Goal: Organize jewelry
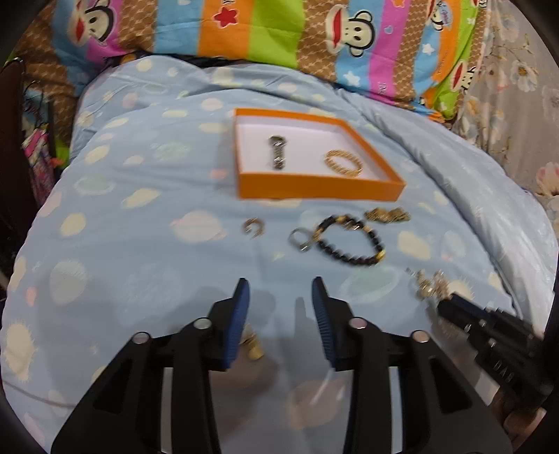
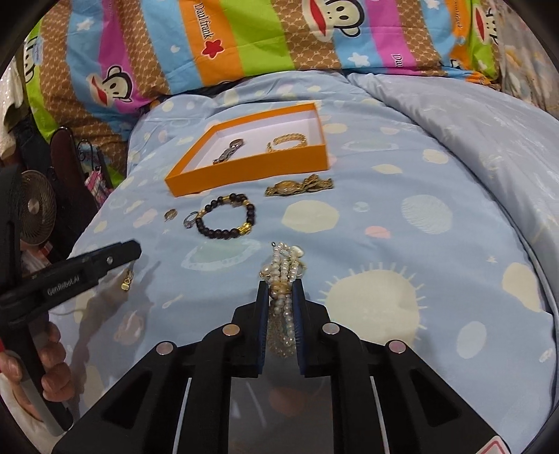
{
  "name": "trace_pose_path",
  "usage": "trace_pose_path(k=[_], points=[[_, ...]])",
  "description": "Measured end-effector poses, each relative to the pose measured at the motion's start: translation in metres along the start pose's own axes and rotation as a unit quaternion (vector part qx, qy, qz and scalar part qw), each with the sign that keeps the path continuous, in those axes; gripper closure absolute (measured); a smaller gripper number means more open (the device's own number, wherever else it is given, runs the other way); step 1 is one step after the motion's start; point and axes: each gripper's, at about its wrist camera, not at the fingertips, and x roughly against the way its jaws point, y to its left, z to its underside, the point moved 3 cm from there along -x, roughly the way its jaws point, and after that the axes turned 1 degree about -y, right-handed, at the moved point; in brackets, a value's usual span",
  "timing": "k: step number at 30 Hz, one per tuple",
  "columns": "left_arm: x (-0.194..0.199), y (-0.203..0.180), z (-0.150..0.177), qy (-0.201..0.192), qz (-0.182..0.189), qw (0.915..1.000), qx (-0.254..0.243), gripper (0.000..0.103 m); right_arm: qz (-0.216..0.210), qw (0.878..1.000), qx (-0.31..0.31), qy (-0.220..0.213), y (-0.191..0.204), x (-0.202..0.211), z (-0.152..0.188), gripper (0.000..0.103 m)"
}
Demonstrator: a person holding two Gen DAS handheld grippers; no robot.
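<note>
An orange box [image 1: 314, 190] [image 2: 244, 171] lies on the blue quilt and holds a silver piece [image 1: 276, 152] and a gold bangle [image 1: 344, 163]. In front of it lie a small gold ring [image 1: 252, 227], a silver ring [image 1: 301, 240], a black bead bracelet [image 1: 353, 239] [image 2: 225, 218] and a gold chain piece [image 1: 387, 214] [image 2: 298, 186]. My right gripper [image 2: 280, 293] is shut on a pearl bracelet [image 2: 284, 272], also in the left wrist view [image 1: 431, 284]. My left gripper [image 1: 280, 290] is open, with a small gold pendant [image 1: 253, 345] [image 2: 126, 283] beside its left finger.
A striped monkey-print pillow [image 1: 279, 31] lies behind the quilt. A floral sheet [image 1: 517, 104] is at the right. A small fan [image 2: 36, 207] and dark clutter stand off the bed's left edge. A hand [image 2: 52, 363] holds the left gripper's handle.
</note>
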Motion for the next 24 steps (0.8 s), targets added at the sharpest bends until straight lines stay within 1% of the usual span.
trace_pose_path(k=[1,2,4,7,10,12,13,14,15,17,18,19,20,24], points=[[-0.003,-0.005,-0.004,-0.001,0.003,1.0,-0.003,0.055,0.0,1.0,-0.002,-0.002,-0.001,0.001,0.0,0.091],[-0.008,-0.014,-0.01,-0.004,0.004,0.9999,-0.011,0.052,-0.002,1.0,-0.003,-0.003,-0.003,0.002,-0.001,0.091],[-0.02,-0.026,-0.021,-0.002,0.002,0.9997,-0.025,0.052,-0.007,1.0,-0.004,-0.003,-0.005,0.003,0.0,0.091],[-0.046,-0.036,-0.036,0.012,0.003,0.9994,-0.033,0.052,-0.014,1.0,-0.004,-0.003,-0.008,0.004,0.003,0.091],[-0.071,-0.039,-0.046,0.032,0.001,0.9981,-0.053,0.052,-0.02,1.0,-0.009,-0.002,-0.011,0.003,0.005,0.091],[-0.083,-0.041,-0.047,0.05,0.004,0.996,-0.074,0.053,-0.025,1.0,-0.014,-0.003,-0.014,0.002,0.004,0.091],[-0.087,-0.041,-0.047,0.055,0.004,0.9951,-0.082,0.054,-0.027,1.0,-0.016,-0.003,-0.014,0.002,0.004,0.091],[-0.089,-0.041,-0.046,0.058,0.007,0.9939,-0.093,0.059,-0.028,0.999,-0.018,-0.003,-0.015,0.002,0.003,0.091],[-0.089,-0.041,-0.044,0.059,0.012,0.9931,-0.101,0.061,-0.029,0.999,-0.019,-0.003,-0.015,0.001,0.003,0.091],[-0.086,-0.044,-0.042,0.058,0.025,0.9909,-0.119,0.077,-0.03,0.999,-0.021,-0.003,-0.017,0.001,0.002,0.091],[-0.085,-0.046,-0.04,0.058,0.027,0.99,-0.126,0.079,-0.031,0.999,-0.023,-0.003,-0.018,0.0,0.001,0.091],[-0.084,-0.047,-0.039,0.056,0.028,0.989,-0.134,0.089,-0.032,0.999,-0.024,-0.003,-0.018,0.0,0.001,0.091],[-0.083,-0.049,-0.037,0.056,0.032,0.9876,-0.143,0.095,-0.032,0.999,-0.026,-0.003,-0.018,-0.001,0.0,0.091],[-0.078,-0.053,-0.035,0.052,0.046,0.9871,-0.145,0.096,-0.029,0.999,-0.027,-0.006,-0.018,0.0,-0.002,0.091]])
